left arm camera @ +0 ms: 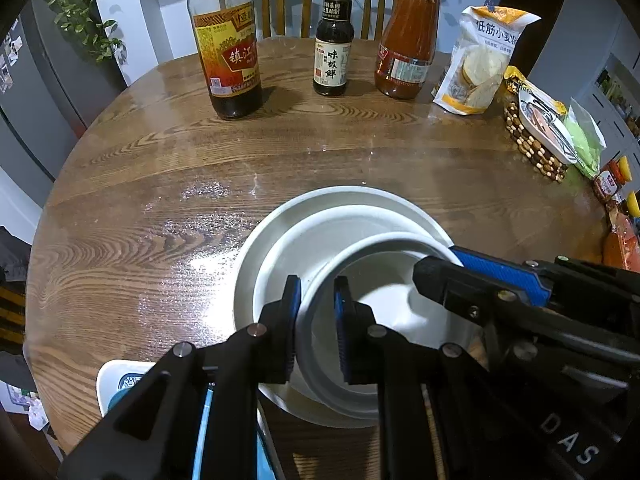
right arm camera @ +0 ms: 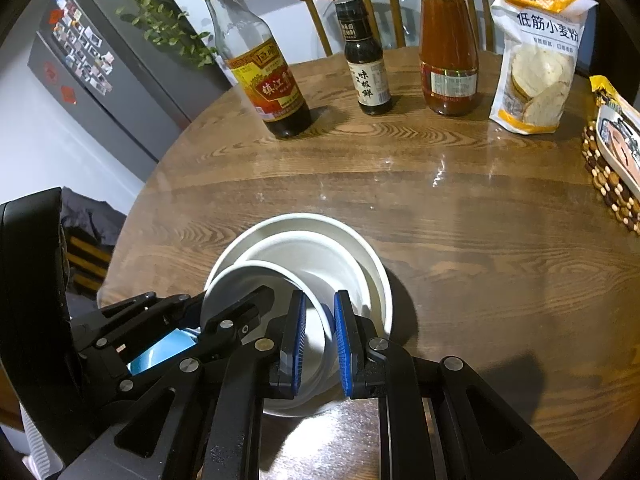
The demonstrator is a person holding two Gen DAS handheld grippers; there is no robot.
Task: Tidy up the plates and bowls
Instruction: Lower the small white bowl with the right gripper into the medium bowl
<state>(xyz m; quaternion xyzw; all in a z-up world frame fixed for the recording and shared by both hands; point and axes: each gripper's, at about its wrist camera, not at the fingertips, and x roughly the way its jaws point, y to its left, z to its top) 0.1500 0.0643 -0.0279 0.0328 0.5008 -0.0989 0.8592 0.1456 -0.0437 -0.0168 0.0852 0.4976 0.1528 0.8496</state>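
Angled steeply down, left gripper [left arm camera: 316,328] and right gripper [right arm camera: 320,344] each clamped on small bowl [left arm camera: 384,320] rim, opposite sides. Blue-patterned dish [left arm camera: 120,384] only in left view.

On the table [left arm camera: 160,168] I see a nest of dishes at the near side: the small bowl [left arm camera: 384,292] sits in a middle bowl [left arm camera: 320,240], which sits in the large plate [left arm camera: 340,196]. Behind them, at the far side, three bottles stand in a row: the vinegar bottle [left arm camera: 228,40] left, the small sauce bottle [left arm camera: 334,40] in the middle, the sauce jar [left arm camera: 408,40] right. Right of the jar stands a flour bag [left arm camera: 480,60].
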